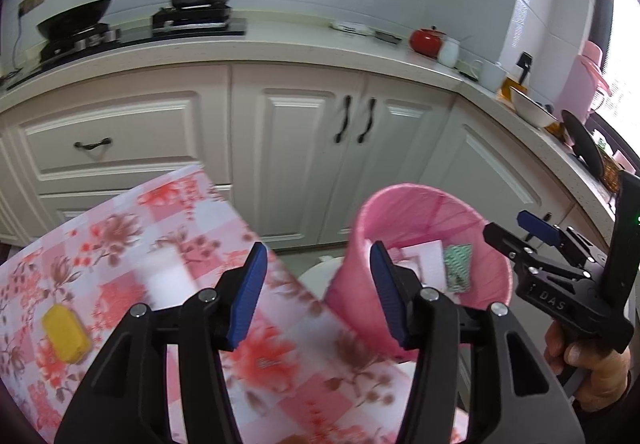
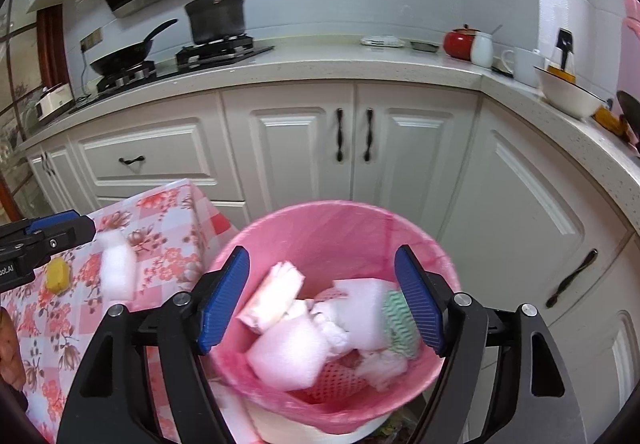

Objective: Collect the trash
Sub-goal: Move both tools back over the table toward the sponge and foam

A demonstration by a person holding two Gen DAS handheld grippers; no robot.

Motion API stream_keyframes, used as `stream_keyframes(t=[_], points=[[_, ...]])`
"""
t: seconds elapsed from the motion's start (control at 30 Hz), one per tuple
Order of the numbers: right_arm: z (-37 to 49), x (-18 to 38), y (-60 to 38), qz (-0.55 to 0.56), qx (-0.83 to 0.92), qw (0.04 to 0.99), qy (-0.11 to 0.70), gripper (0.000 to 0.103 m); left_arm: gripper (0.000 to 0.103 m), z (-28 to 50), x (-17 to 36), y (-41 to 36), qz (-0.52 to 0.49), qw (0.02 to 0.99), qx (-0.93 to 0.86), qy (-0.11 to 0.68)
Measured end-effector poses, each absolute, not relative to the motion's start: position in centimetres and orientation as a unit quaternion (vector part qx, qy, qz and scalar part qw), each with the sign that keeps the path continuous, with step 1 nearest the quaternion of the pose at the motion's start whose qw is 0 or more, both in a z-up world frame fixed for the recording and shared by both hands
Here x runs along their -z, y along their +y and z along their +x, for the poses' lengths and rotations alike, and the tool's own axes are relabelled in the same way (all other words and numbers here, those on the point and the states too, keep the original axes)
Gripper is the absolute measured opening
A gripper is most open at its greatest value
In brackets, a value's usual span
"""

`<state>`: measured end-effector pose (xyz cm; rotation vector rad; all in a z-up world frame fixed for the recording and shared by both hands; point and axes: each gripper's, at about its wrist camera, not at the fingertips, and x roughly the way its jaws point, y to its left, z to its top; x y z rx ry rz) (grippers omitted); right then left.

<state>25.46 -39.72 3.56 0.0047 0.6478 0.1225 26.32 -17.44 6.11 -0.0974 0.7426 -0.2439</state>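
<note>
Pink plastic film lines the round trash bin (image 2: 336, 324), which stands just beside the corner of the bench (image 2: 168, 220) with its glossy red-and-pink floral cloth. Right gripper (image 2: 322, 302) hangs over the bin's mouth, its ribbed blue fingers (image 2: 224, 296) spread wide with nothing between them. Under them the bin holds crumpled white tissue (image 2: 332, 328), soft white foam pieces (image 2: 286, 356), a folded pale wrapper (image 2: 276, 296), a green-and-white zigzag packet (image 2: 398, 324) and pink foam fruit netting (image 2: 340, 376).

Left gripper (image 1: 318, 294) points across the bench edge (image 1: 132, 228) toward the bin (image 1: 424, 212), its fingers (image 1: 248, 296) likewise spread and empty. A smooth, rounded yellow lump (image 1: 66, 332) lies on the cloth to the left of the left gripper.

Only the right wrist view shows the heap inside the bin in full, and a blurred white foam block (image 2: 116, 272) on the cloth near the yellow lump (image 2: 58, 276). The left wrist view sees the bin from the side, with just the white foam (image 1: 428, 264) and the green packet (image 1: 458, 268) showing past the rim, and it catches the right gripper (image 1: 516, 228) held in a hand (image 1: 592, 368) beside the bin.
</note>
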Motion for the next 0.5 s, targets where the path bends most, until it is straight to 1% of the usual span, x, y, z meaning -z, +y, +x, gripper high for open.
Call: stream_keyframes(t=[0.03,0.2,0.5], points=[[25.5,-3.6,-39.4,0.002,-0.063,0.946,0.319,0.072,0.055,26.2,-6.1,-16.9,-0.047,0.924,0.113,0.362],[25.2,-3.4,-36.7,-0.005,-0.084,0.943,0.322,0.072,0.055,25.4,-5.6,-13.3,-0.059,0.926,0.088,0.363],[24.9,-3.2,-31.9,-0.019,-0.116,0.937,0.329,0.075,0.059,24.2,-4.9,-8.3,-0.075,0.928,0.048,0.362]])
